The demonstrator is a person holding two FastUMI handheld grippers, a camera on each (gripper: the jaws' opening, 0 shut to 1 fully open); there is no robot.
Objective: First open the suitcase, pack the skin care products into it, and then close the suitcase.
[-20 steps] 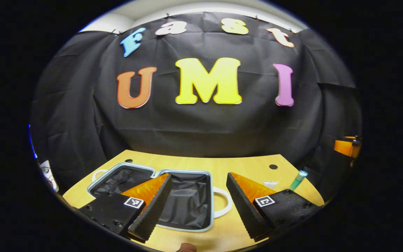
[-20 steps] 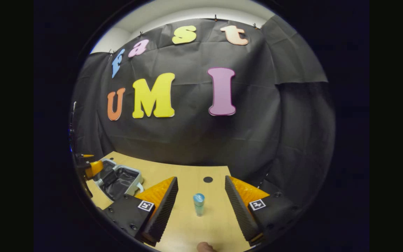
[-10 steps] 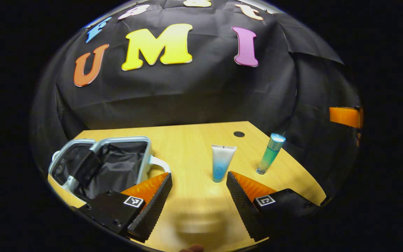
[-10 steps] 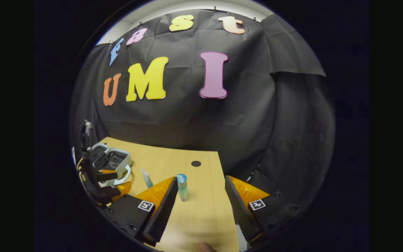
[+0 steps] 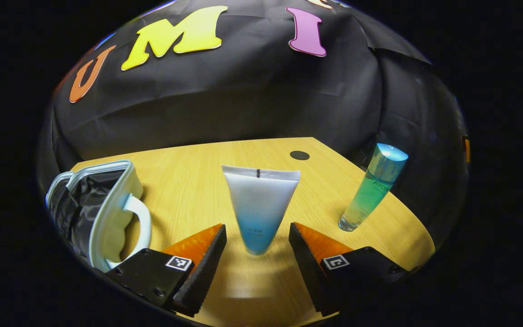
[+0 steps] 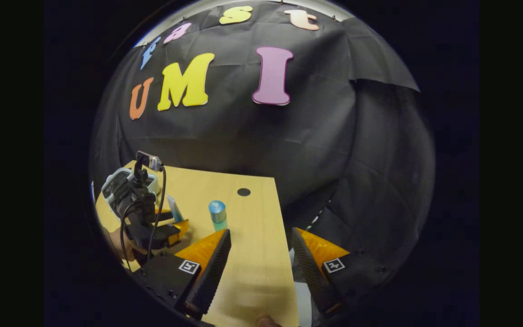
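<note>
Tube (image 5: pixel 260 206) stands between left fingers (image 5: pixel 207 254), untouched.

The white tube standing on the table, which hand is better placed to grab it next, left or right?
Left. The left tool is open with the white tube standing between its fingers. The right tool faces bare table, off to the side.
</note>
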